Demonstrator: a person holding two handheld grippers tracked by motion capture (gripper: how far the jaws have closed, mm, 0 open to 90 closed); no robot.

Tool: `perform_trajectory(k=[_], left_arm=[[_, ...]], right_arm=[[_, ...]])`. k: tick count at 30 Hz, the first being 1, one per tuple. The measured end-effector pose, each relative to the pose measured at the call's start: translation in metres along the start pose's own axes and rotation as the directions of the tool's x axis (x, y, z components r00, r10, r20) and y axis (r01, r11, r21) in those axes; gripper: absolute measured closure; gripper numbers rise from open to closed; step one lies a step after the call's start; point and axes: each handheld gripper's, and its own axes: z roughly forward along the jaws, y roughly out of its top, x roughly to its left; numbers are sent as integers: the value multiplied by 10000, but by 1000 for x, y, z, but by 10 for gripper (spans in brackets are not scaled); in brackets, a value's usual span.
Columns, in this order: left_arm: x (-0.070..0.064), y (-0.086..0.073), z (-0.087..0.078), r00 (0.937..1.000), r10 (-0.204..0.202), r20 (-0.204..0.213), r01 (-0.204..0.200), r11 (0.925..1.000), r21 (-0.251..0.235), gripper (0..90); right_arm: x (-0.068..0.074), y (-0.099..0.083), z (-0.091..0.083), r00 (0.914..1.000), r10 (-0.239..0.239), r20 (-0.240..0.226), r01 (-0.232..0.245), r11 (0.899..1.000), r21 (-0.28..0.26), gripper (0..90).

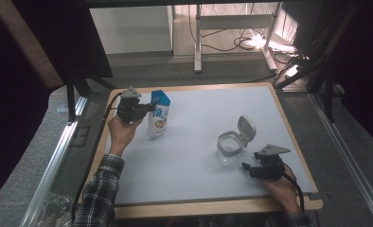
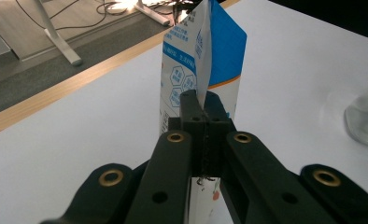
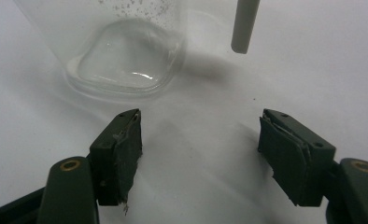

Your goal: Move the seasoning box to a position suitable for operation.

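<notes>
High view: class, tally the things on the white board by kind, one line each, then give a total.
Blue and white pouch: 1
Clear jar with open flip lid: 1
Hand-held tool: 2 (left tool, right tool)
Total: 4

This looks like a lab or test room. A wood-edged white board (image 1: 199, 142) lies within a metal frame (image 1: 57, 151) under dark curtains (image 1: 57, 33), and loose cables (image 1: 232, 42) trail across the floor beside a desk's metal legs (image 1: 199, 38).
</notes>
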Motion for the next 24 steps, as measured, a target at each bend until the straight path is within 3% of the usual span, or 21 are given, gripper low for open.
perform_trajectory(k=[15, 24], left_arm=[[-15, 0, -6, 9992, 32, 402, -30, 10000, -33, 900], [-25, 0, -12, 9977, 97, 673, -92, 9999, -74, 900]], right_arm=[[0, 0, 0, 10000, -17, 47, 17, 10000, 12, 300], [3, 0, 0, 9995, 4, 318, -5, 10000, 14, 278]])
